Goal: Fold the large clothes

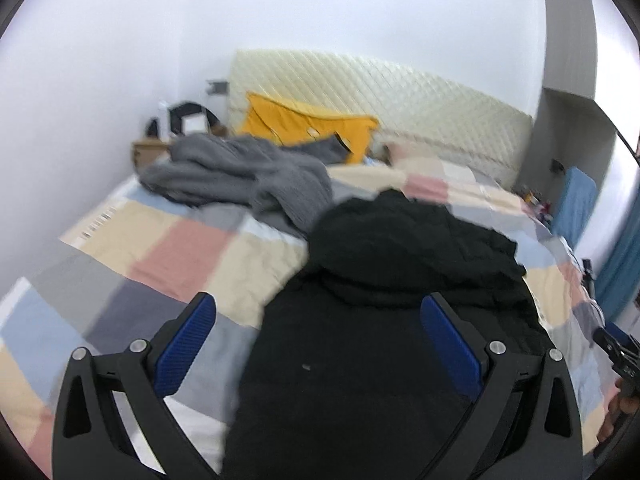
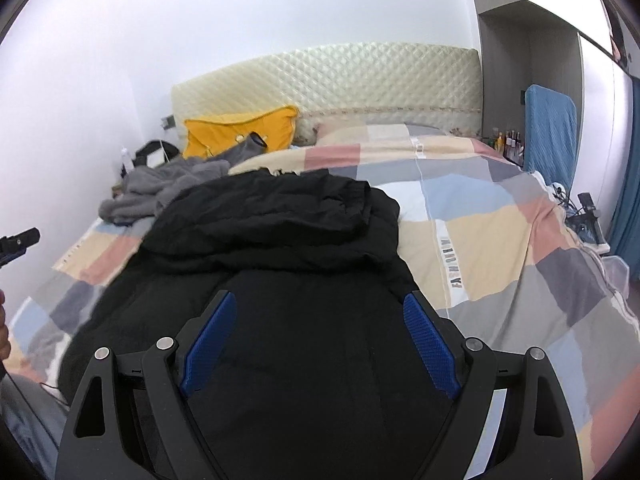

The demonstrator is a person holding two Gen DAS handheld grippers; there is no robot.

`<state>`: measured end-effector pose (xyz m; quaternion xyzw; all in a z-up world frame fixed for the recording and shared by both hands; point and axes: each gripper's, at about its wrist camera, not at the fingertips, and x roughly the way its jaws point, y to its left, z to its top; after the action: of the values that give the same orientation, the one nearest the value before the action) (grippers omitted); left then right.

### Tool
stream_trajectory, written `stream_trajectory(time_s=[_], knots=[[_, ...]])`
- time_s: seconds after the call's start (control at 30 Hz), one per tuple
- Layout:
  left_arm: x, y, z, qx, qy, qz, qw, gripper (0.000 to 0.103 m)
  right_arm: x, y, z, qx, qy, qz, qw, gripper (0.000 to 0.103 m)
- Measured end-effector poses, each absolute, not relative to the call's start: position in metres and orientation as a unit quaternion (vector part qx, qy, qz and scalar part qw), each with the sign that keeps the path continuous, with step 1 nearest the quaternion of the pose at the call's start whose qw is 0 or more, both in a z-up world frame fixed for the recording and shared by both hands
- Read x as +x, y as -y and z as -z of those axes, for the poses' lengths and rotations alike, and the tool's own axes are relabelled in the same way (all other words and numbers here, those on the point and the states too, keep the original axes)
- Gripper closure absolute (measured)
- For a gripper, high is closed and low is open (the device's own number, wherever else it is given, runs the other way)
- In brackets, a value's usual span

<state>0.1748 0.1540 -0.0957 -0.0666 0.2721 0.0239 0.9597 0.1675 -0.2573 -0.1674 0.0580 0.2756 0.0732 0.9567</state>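
Observation:
A large black garment (image 1: 380, 300) lies spread on the checked bedspread (image 1: 192, 252), its far part bunched into thick folds. My left gripper (image 1: 318, 304) hovers above its near part, blue pads wide apart with nothing between them. In the right wrist view the same black garment (image 2: 288, 248) fills the middle. My right gripper (image 2: 320, 304) stands open over it, apart from the cloth. The right gripper's tip (image 1: 616, 350) shows at the left view's right edge, and the left gripper's tip (image 2: 20, 240) at the right view's left edge.
A grey knitted garment (image 1: 240, 176) lies crumpled at the far left of the bed. A yellow pillow (image 2: 240, 132) leans on the quilted headboard (image 2: 340, 80). A blue towel (image 2: 552, 132) and several bottles (image 2: 508, 140) stand at the right bedside. White wall bounds the left.

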Motion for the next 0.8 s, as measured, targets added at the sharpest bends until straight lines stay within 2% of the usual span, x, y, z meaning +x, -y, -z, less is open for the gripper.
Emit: stream_trajectory(time_s=[0.17, 0.33, 0.53, 0.67, 0.8], knots=[[0.166, -0.193, 0.067, -0.081, -0.283, -0.017, 0.955, 0.001, 0.161, 0.28, 0.172, 0.138, -0.278, -0.064, 0.948, 0.018], [0.155, -0.237, 0.047, -0.095, -0.307, -0.015, 0.947, 0.001, 0.161, 0.29, 0.176, 0.168, -0.292, -0.059, 0.94, 0.018], [0.136, -0.298, 0.035, -0.132, -0.327, -0.025, 0.935, 0.001, 0.158, 0.292, 0.162, 0.157, -0.306, -0.081, 0.935, 0.018], [0.13, -0.332, 0.012, -0.07, -0.32, -0.089, 0.94, 0.001, 0.153, 0.307, 0.149, 0.154, -0.331, -0.107, 0.925, 0.018], [0.134, -0.365, 0.021, -0.105, -0.368, -0.057, 0.922, 0.001, 0.153, 0.338, 0.149, 0.152, -0.378, -0.139, 0.903, 0.018]])
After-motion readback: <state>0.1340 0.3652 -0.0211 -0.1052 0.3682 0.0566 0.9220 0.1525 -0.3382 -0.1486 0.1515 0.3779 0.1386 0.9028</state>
